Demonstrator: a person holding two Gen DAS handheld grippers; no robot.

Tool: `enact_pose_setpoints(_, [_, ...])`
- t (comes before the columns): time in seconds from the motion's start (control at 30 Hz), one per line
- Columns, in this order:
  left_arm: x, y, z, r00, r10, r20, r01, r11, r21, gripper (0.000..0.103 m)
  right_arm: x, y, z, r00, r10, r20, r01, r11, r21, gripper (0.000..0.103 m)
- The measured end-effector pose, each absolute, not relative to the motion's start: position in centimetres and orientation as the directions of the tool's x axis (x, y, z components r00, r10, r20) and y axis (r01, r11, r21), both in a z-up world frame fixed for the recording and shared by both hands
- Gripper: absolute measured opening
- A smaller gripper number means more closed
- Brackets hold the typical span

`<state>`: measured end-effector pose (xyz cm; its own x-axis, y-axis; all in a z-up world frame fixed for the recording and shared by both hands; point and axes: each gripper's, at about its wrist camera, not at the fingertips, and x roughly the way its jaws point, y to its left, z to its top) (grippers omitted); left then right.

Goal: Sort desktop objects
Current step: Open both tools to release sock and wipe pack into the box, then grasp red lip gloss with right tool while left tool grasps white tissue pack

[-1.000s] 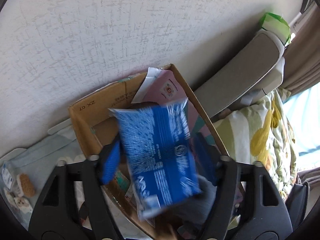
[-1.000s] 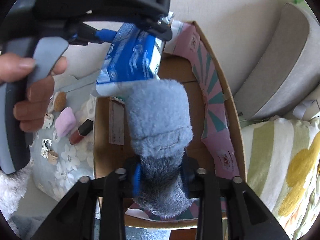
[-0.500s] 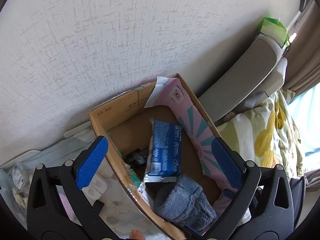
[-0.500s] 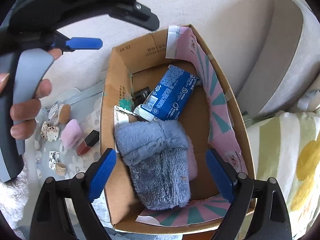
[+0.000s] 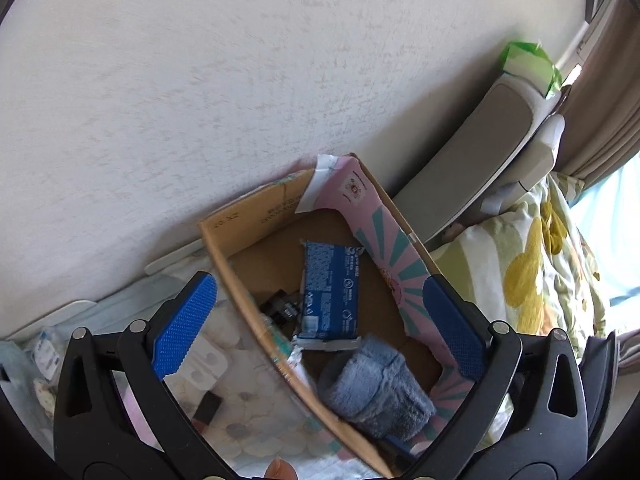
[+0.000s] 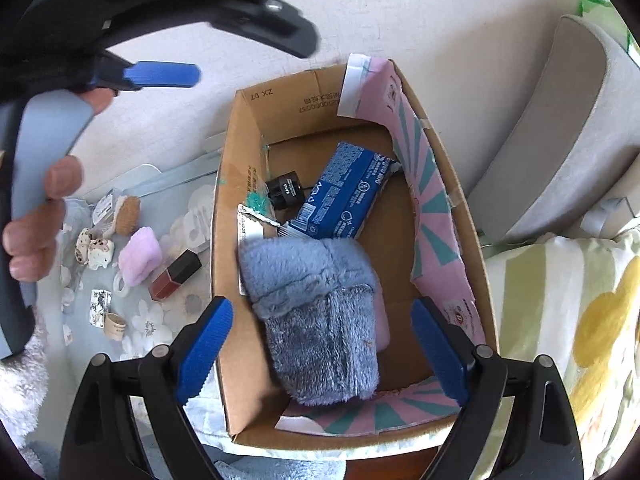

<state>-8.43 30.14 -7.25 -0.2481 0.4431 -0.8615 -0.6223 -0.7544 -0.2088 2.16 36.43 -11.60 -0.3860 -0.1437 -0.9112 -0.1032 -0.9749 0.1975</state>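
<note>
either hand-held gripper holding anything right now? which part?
Nothing held. Left hand-held gripper and right hand-held gripper are both open, above the cardboard box; blue packet and fluffy slipper lie inside.

A grey padded chair back leans on the white wall at 2 o'clock. Below it, at 4 o'clock, lies a green-and-yellow flowered pillow. Brown curtain hangs beside.

Slipper + pkt in box
</note>
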Motion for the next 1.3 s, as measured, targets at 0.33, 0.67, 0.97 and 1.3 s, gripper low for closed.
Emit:
enact_pose_setpoints(0.33, [-8.1,21.7,-3.2,-0.328,0.444,-0.834,-0.566,-0.799,-0.203,0.103,2.6,34.8,-7.0,-0.476,-0.089,-0.875,-0.104,-0.982,0.156,0.089])
enact_pose_setpoints(0.67, [-7.2,11.7,-0.9,-0.44,0.391,-0.808,-0.473,-0.866,-0.161,0.103,1.2,29.7,-5.6,-0.488,-0.155,-0.859,-0.001,-0.984,0.178,0.089])
enact_pose_setpoints(0.97, [-6.7,3.4,-0.9,-0.498,0.304,-0.812,-0.35,-0.927,-0.133,0.103,0.7,25.1,-5.8,-0.467,-0.21,-0.859,0.125,-0.977,0.171,0.089])
enact_pose_setpoints(1.3, [-4.2,-4.1,-3.0,-0.577,0.167,-0.8,-0.296,-0.955,0.014,0.103,-0.8,22.3,-7.1,-0.44,-0.212,-0.873,0.244,-0.963,0.111,0.089])
